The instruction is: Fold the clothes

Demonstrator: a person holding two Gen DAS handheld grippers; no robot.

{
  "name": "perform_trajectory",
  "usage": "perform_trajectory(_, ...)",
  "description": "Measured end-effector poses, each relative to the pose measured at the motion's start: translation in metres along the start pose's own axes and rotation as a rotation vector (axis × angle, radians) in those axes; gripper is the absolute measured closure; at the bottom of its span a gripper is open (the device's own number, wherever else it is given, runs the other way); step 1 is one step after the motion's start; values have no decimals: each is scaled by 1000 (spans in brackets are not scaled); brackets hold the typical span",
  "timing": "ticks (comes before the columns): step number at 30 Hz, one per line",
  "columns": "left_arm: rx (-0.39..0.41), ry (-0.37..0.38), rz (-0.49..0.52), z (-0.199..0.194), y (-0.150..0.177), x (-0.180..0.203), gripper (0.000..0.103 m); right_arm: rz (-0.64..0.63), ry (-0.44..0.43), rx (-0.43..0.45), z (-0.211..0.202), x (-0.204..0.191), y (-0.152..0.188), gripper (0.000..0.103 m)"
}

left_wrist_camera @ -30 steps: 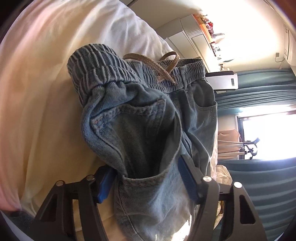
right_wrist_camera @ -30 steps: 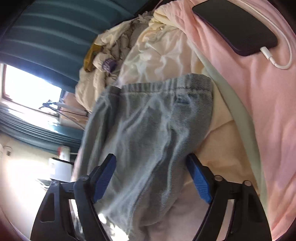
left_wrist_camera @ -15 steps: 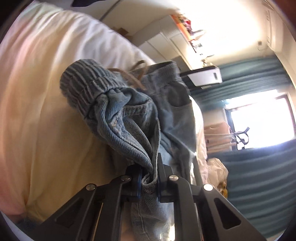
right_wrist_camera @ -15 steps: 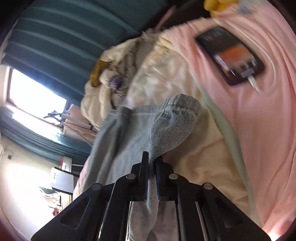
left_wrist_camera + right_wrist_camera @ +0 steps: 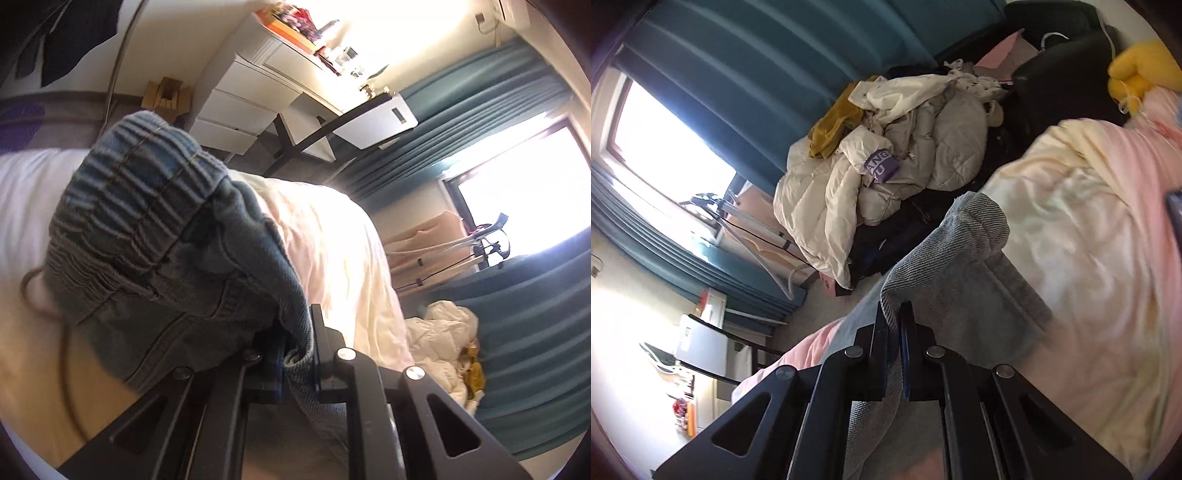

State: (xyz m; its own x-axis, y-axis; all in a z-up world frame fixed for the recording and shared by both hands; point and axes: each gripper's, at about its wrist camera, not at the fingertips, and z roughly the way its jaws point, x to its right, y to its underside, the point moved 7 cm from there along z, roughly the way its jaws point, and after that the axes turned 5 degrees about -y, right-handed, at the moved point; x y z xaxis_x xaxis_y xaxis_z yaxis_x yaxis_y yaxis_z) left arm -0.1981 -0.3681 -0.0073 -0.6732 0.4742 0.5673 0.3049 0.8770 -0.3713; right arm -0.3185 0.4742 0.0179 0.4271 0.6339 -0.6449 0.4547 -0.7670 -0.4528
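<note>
The left tongs (image 5: 297, 354) are squeezed shut on a fold of the blue jeans (image 5: 155, 258), with the denim pinched tight between the two blue pads. The part they hold is close to the top of the jeans. The stretchy waistband (image 5: 136, 199) bunches up in a big hump just ahead of the tongs and curls over toward the upper left of the left view. A brown drawstring (image 5: 40, 295) hangs down from the waistband at the left side. Under the jeans lies the bed (image 5: 332, 236) with a pale cream and pink blanket. The right tongs (image 5: 894, 332) are shut tight too, and they grip the other end of the jeans, near the hem of a leg (image 5: 975, 221). The hem sticks up past the tongs and points toward the upper right of the right view, and the cloth here shows its pale grey inside. From the hem the leg runs down toward the tongs and goes on under them to the bottom of the view. So the jeans are held up off the bed at both ends, top in the left tongs and leg end in the right tongs. Which way the long line of the jeans runs across the bed cannot be told. Past the bed sits a pile of white clothes (image 5: 886, 166) in front of a teal curtain (image 5: 757, 55). A yellow soft toy (image 5: 1137, 74) sits at the far corner of the bed.
</note>
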Motion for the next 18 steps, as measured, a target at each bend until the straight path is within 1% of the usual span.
perform_trajectory(4,-8,-60,34,69,-16,24,93,-66,59,12,63,-20,-14,100)
perform_trajectory(7,-20,-114,71,112,-18,30,93,-113,110,-11,115,-19,-15,100)
perform_trajectory(9,-27,-142,95,130,-18,30,92,-132,124,-18,142,-13,-12,100)
perform_trajectory(12,-40,-156,118,143,-18,28,92,-168,148,-30,170,-1,-2,100)
perform_trajectory(14,-46,-145,113,144,-17,26,91,-179,159,-41,180,6,4,99)
perform_trajectory(15,-43,-125,103,140,-17,25,91,-174,157,-40,181,9,7,99)
perform_trajectory(16,-40,-102,93,135,-17,25,91,-170,147,-35,178,11,10,95)
perform_trajectory(18,-37,-65,84,125,-18,25,89,-186,109,-9,164,10,15,93)
